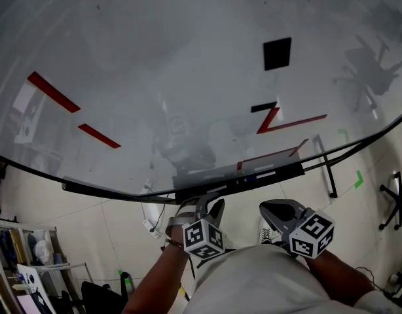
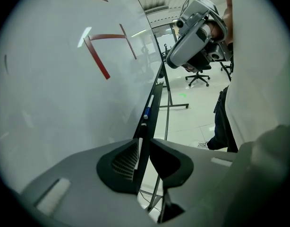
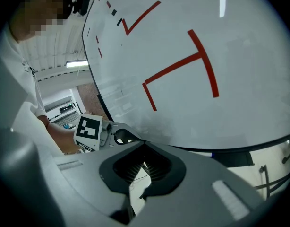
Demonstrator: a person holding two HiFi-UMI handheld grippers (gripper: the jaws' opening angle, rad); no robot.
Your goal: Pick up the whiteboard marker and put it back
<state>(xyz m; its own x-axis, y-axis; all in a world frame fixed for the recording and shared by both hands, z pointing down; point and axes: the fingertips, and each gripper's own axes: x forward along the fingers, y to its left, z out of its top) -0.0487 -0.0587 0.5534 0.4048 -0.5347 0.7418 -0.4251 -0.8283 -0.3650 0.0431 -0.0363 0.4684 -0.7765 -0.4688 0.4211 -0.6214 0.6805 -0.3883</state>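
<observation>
The whiteboard marker [image 2: 148, 107], white-bodied with a blue cap, lies lengthwise in the black tray [image 2: 155, 109] that runs along the lower edge of the whiteboard [image 1: 188, 57]. It is tucked against the board's face, and neither claw touches it. The left gripper [image 1: 211, 205] hangs just below the tray, near its middle, pointing along it. Its jaws are released by only a narrow slit and grasp nothing. Through that slit the left gripper view shows the tray's dark edge and a thin white strip beside the ribbed pad; whether the strip is another pen on the ledge cannot be told. The blue-capped marker sits farther down the tray, beyond the fingertips. The right gripper [image 1: 272, 208] is held beside the left one, a little apart and also below the tray. Its own view shows the ribbed pads clenched together at the tips, with nothing between them and only pale floor and a thin cable visible underneath. Each gripper carries its cube of square markers, and a bare forearm [image 1: 155, 280] reaches up to the left one. The board bears red strokes [image 1: 54, 91], a red and black Z-like mark [image 1: 272, 118] and a black square [image 1: 277, 53]. An office chair [image 2: 197, 72] stands on the tiled floor [image 2: 192, 117] past the board's stand
</observation>
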